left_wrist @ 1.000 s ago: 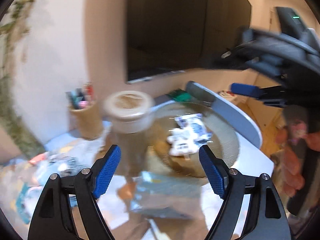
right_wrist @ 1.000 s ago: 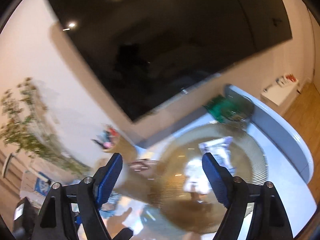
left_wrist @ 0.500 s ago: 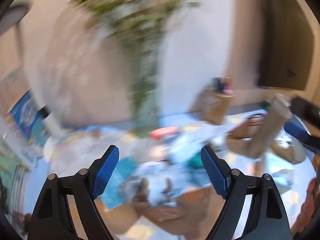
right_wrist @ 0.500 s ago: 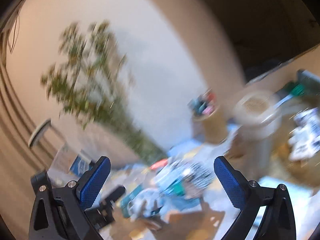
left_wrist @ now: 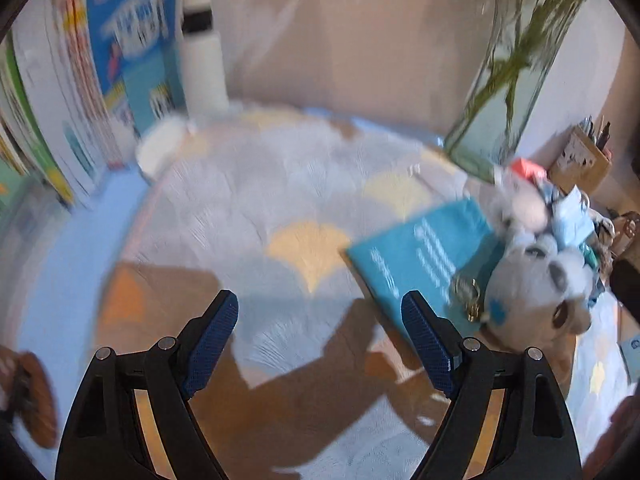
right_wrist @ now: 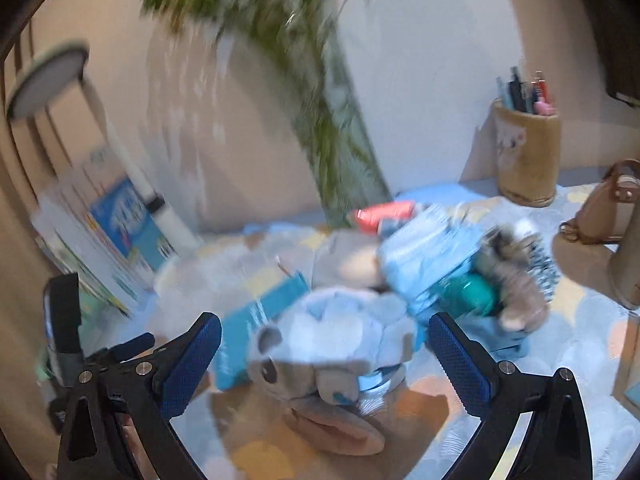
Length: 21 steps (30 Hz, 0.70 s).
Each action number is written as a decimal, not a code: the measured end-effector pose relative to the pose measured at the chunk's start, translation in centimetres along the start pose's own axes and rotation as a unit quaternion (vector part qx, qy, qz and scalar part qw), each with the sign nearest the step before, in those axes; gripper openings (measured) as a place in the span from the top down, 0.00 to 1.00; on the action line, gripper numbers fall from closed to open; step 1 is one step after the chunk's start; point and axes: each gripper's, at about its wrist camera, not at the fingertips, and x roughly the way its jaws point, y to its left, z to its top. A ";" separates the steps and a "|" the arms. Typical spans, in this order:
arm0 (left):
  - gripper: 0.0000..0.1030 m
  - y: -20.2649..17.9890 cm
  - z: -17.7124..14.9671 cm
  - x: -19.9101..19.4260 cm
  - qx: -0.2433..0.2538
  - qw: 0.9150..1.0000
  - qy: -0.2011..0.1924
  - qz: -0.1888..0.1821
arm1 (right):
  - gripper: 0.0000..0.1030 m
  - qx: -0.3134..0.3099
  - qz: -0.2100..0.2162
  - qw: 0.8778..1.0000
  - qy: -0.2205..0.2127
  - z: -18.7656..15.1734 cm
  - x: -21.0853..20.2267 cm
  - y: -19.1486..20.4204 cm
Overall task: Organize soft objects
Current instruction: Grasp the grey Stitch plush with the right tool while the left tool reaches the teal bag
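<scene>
Several pens (right_wrist: 524, 94) upright in a woven cup (right_wrist: 526, 152); both grippers' jaws wide, empty.

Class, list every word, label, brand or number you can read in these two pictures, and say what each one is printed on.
No text here can be read.
Teal booklet: white lines of print, blurred beyond reading.
Blue poster against the wall: white lettering, smeared by motion.
Upright books at the left: cover print too blurred.
Pen holder: a pale picture, no legible words.
</scene>
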 end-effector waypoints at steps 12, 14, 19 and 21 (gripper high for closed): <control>0.02 -3.6 -0.7 1.4 0.055 0.998 -0.008 0.019 | 0.00 -0.089 -0.056 0.994 0.009 -2.0 5.5 2.3; 0.01 -3.8 -0.7 1.5 0.057 0.998 -0.006 0.022 | 0.00 -0.087 -0.053 0.995 0.008 -1.9 5.6 2.3; 0.01 -4.5 -0.5 1.7 0.070 0.997 -0.005 0.023 | 0.01 -0.093 -0.048 0.994 0.018 -1.9 5.8 2.4; 0.01 -4.6 -0.4 1.7 0.071 0.997 -0.004 0.018 | 0.02 -0.091 -0.037 0.995 0.017 -1.9 5.6 2.2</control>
